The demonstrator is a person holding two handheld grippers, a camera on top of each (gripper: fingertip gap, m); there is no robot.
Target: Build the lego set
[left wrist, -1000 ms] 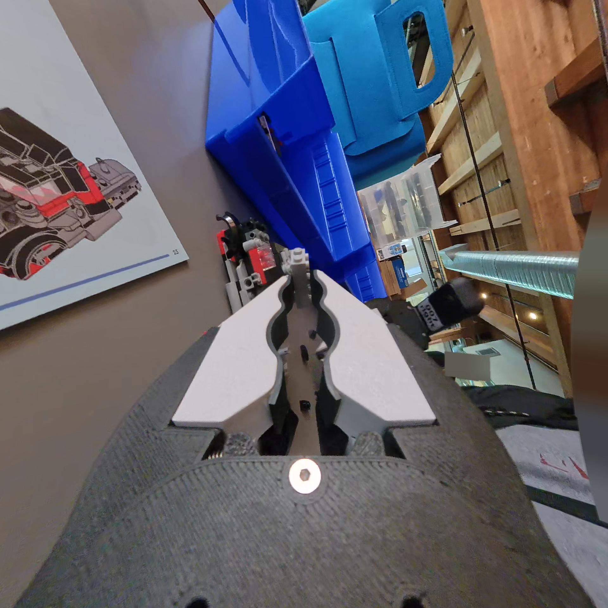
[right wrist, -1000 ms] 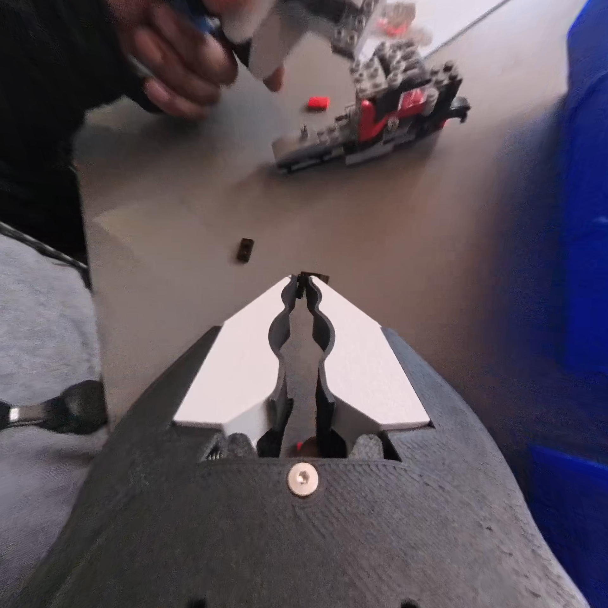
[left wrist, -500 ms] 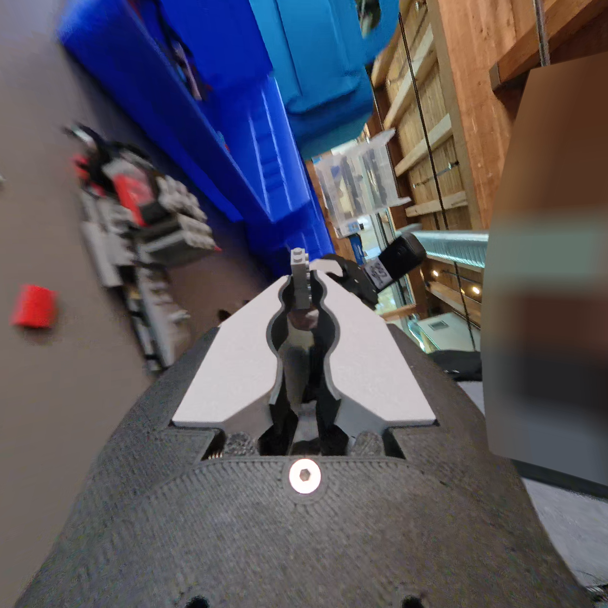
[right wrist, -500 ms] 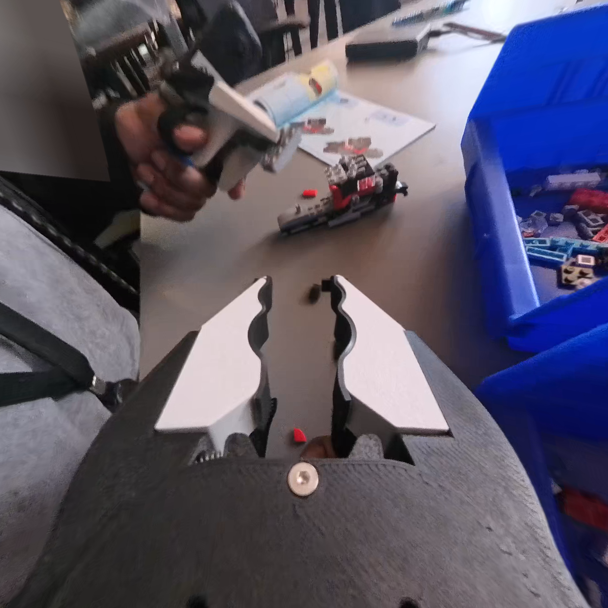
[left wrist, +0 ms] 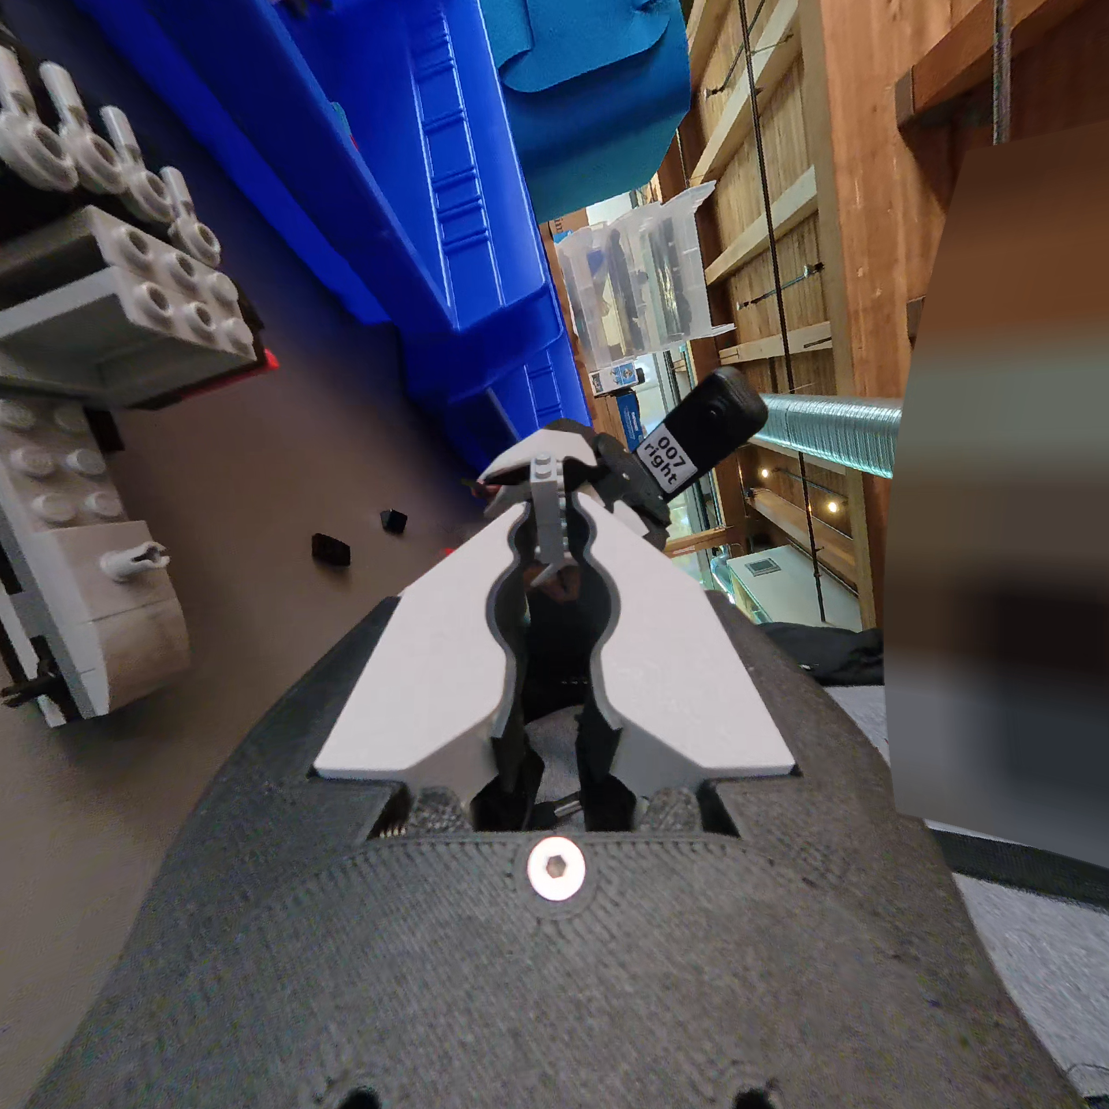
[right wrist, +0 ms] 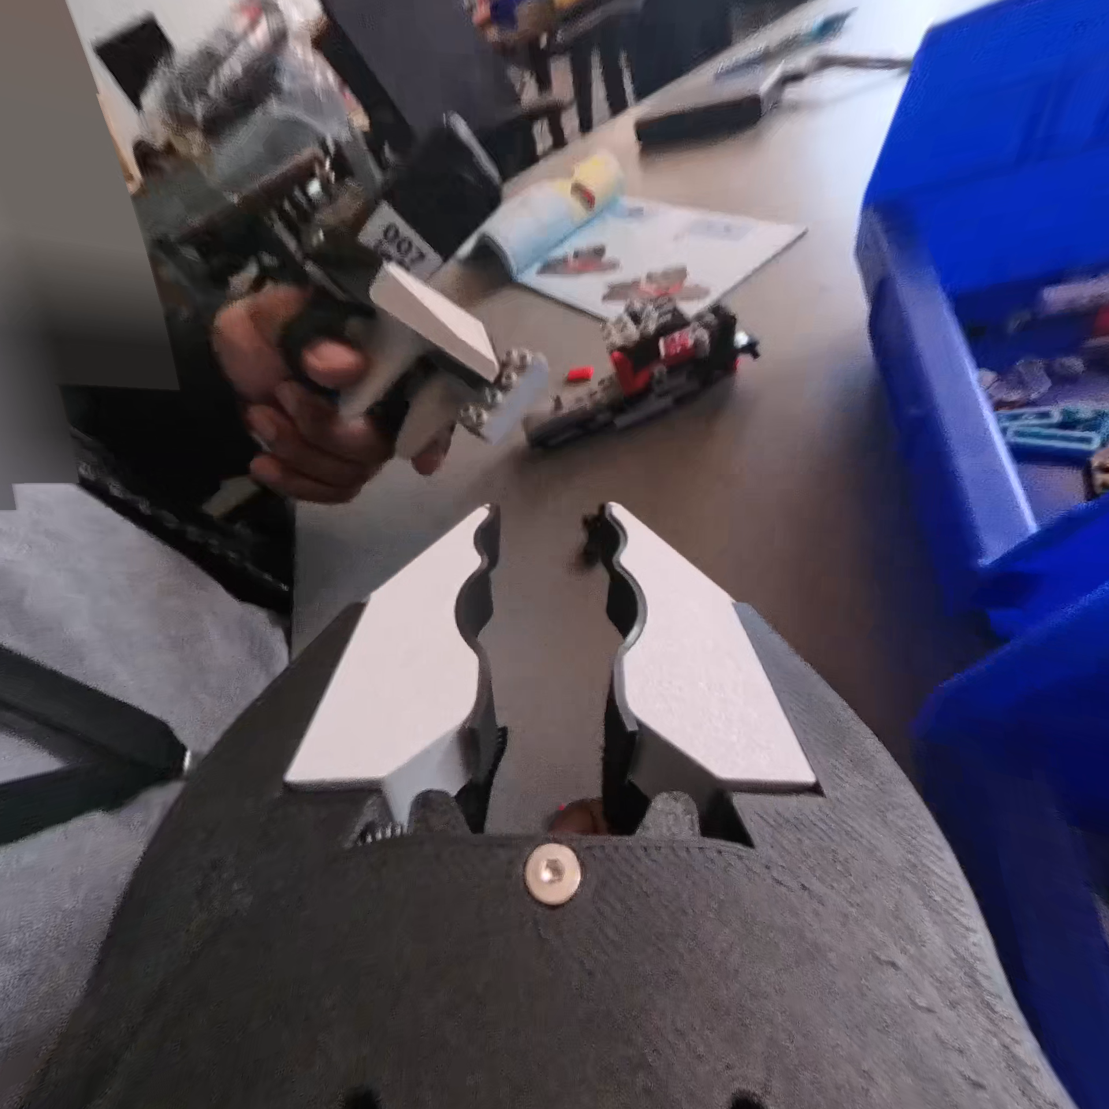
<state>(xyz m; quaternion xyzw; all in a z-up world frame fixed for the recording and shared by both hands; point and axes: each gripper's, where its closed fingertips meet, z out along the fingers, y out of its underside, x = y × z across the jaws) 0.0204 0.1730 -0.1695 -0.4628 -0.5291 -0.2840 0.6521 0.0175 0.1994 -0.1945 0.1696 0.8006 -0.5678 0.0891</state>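
Note:
My left gripper (left wrist: 547, 521) is shut on a small grey Lego piece (left wrist: 546, 498) that sticks out past the fingertips. It is held in the air and also shows in the right wrist view (right wrist: 474, 390), in a hand, with the grey piece (right wrist: 516, 396). The part-built black, red and grey Lego vehicle (right wrist: 660, 366) lies on the brown table; it looms close at the left of the left wrist view (left wrist: 102, 372). My right gripper (right wrist: 549, 531) is open over the table. A small black piece (right wrist: 591, 540) sits against its right fingertip; whether it clings there I cannot tell.
Blue bins of loose pieces (right wrist: 990, 288) stand along the right side and show in the left wrist view (left wrist: 432, 198). An open instruction booklet (right wrist: 648, 252) lies beyond the vehicle. A red piece (right wrist: 579, 375) and two black pieces (left wrist: 330, 549) lie loose on the table. My right fingertips sit around 4 cm from my left ones.
My right gripper has opened; it was shut on a small black piece. My left gripper has swung across with the grey piece, and the vehicle now looks much closer in its view.

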